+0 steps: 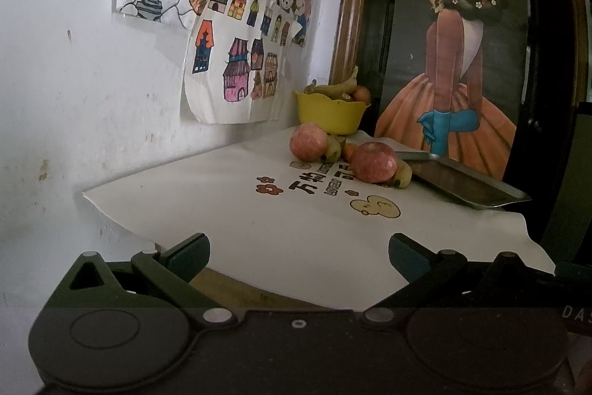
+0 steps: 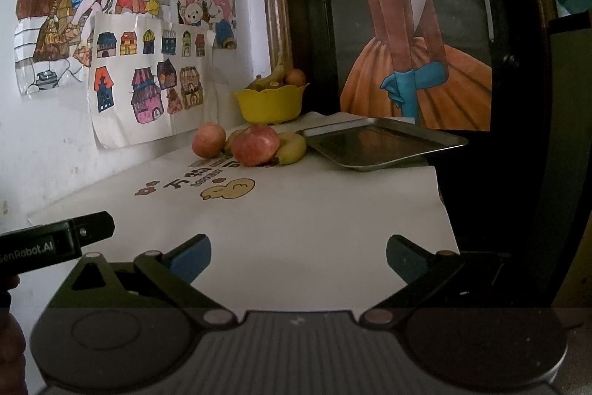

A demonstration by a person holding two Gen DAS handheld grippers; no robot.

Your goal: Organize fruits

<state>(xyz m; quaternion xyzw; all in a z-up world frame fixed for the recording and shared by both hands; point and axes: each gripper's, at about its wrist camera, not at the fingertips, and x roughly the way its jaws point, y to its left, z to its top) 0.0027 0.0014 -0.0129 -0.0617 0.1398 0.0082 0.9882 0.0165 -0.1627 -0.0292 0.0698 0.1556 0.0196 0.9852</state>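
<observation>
left wrist view shows your left gripper (image 1: 299,254) spread wide, empty; your right gripper (image 2: 299,256) likewise. two apples (image 2: 255,145) and bananas (image 2: 293,147) lie on the white cloth (image 2: 296,217) between yellow bowl (image 2: 270,104) and metal tray (image 2: 381,143).

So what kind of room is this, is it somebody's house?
Most likely a home. Children's coloured drawings are stuck on the wall, a big framed picture of a girl leans behind, and a yellow fruit bowl sits on a small table.
</observation>
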